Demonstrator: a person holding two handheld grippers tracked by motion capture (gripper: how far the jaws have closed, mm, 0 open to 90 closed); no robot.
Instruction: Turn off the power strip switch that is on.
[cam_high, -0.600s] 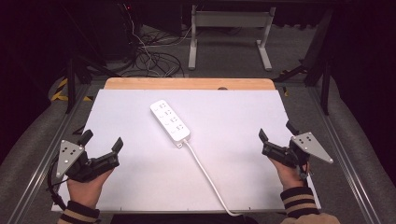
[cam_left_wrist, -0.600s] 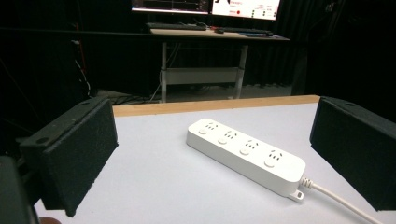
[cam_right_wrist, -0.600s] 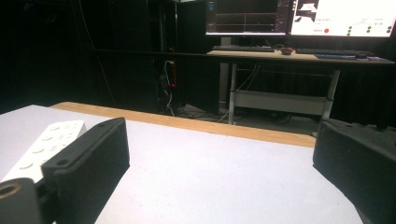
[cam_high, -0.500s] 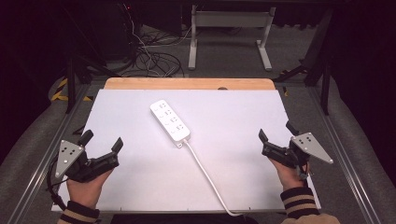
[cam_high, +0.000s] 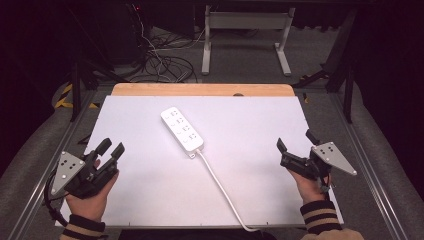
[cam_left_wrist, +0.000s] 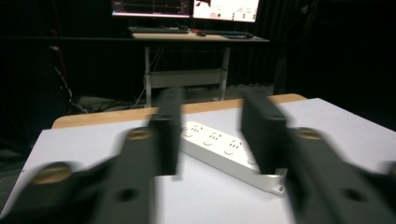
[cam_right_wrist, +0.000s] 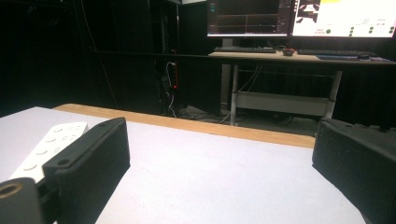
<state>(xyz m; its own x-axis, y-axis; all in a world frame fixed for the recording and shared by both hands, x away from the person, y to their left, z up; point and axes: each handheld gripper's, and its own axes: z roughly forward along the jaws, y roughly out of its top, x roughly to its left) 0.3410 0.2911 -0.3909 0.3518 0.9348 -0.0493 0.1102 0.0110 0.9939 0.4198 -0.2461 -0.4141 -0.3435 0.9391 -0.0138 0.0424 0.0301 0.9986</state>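
A white power strip (cam_high: 182, 129) lies slanted across the middle of the white table top (cam_high: 150, 200). Its white cable (cam_high: 220, 185) runs to the near edge. My left gripper (cam_high: 111, 148) hovers at the near left, held in a hand. Its jaws stand a narrow gap apart with nothing between them. In the left gripper view the blurred jaws of that gripper (cam_left_wrist: 211, 107) frame the power strip (cam_left_wrist: 219, 144) ahead. My right gripper (cam_high: 295, 141) is at the near right, open wide and empty. From the right gripper (cam_right_wrist: 219, 140), the strip (cam_right_wrist: 46, 144) lies far to its left.
A wooden strip (cam_high: 200, 90) edges the table's far side. Beyond it are tangled floor cables (cam_high: 160, 65) and a desk frame (cam_high: 245, 30). Monitors and a keyboard sit on a desk (cam_right_wrist: 299, 53) in the dark background. Grey padded rails (cam_high: 30, 160) flank the table.
The left gripper's jaws have drawn closer together and its view is motion-blurred. The right gripper and the power strip have not moved.
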